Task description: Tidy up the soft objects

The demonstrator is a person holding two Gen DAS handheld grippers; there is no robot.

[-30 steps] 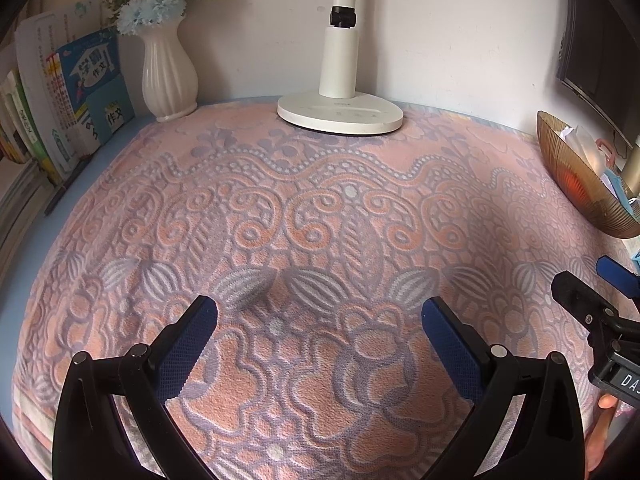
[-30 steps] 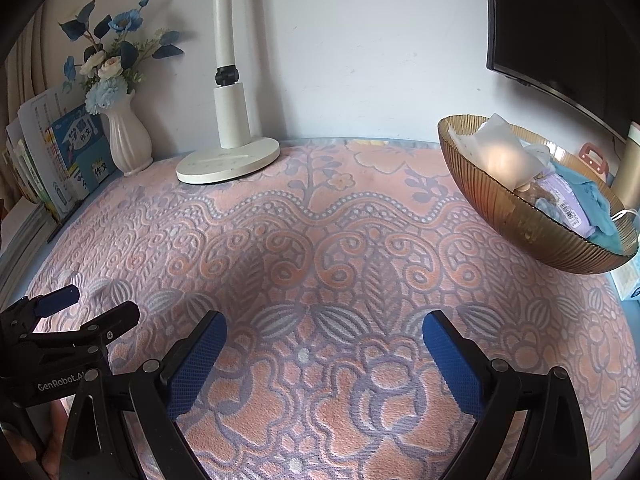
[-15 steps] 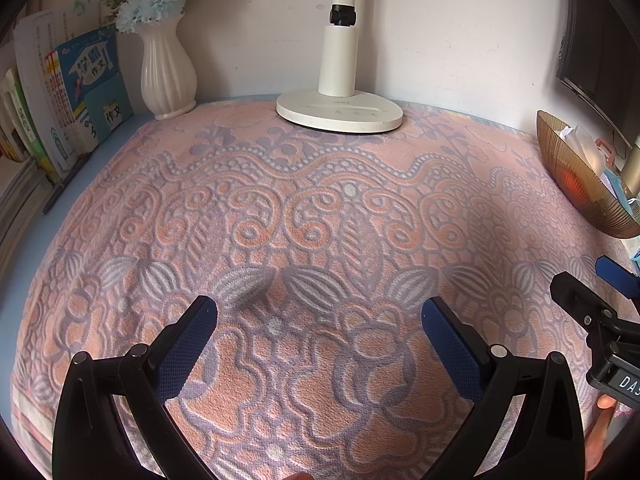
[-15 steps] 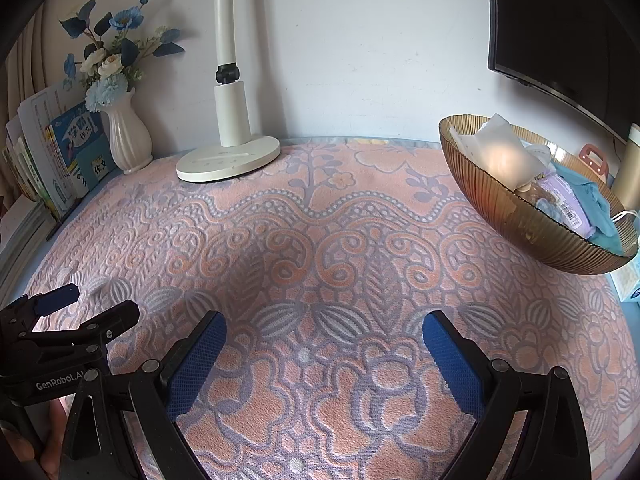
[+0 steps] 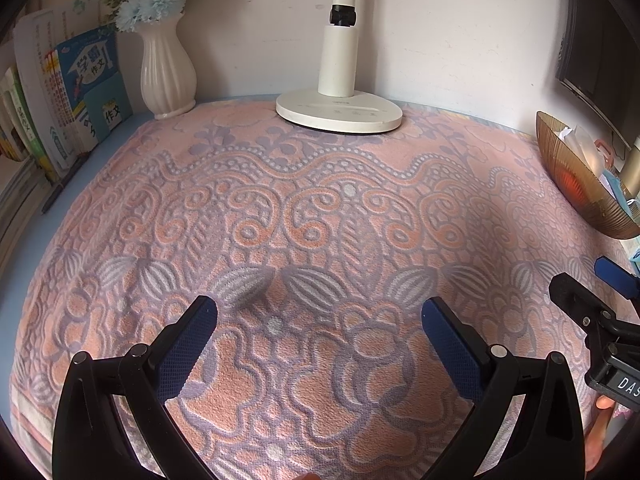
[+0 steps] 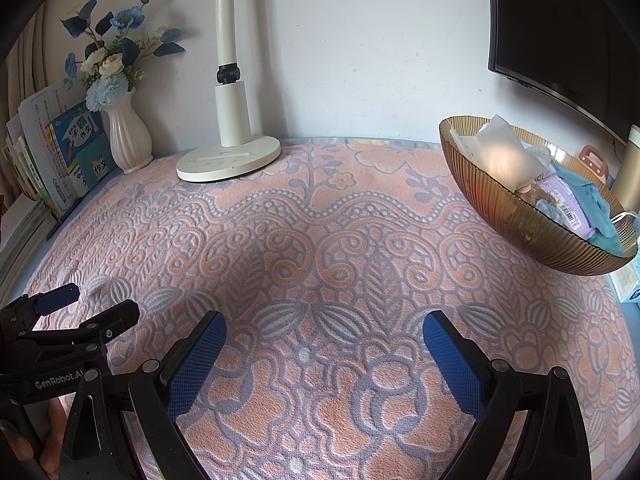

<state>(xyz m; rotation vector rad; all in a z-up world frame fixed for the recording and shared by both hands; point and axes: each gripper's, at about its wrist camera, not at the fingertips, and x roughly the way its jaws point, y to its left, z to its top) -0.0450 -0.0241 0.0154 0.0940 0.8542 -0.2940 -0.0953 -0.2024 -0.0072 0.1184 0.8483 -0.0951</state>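
Note:
An amber ribbed glass bowl (image 6: 520,220) stands at the right of the table and holds soft items: a white tissue pack (image 6: 496,152), a purple packet (image 6: 564,200) and a teal cloth (image 6: 592,208). The same bowl (image 5: 576,184) shows at the right edge of the left wrist view. My left gripper (image 5: 320,328) hovers open over the pink-and-lilac patterned towel (image 5: 320,216) with nothing between its blue pads. My right gripper (image 6: 324,344) is likewise open and empty above the towel (image 6: 320,240). Each gripper appears at the edge of the other's view.
A white desk lamp base (image 5: 340,110) stands at the back centre. A white vase of flowers (image 5: 166,72) and upright books (image 5: 76,92) line the back left. A dark monitor (image 6: 560,32) hangs at the upper right. A pale box (image 6: 630,284) lies by the bowl.
Both grippers have edged slightly backward and upward over the towel. Both stay open and empty.

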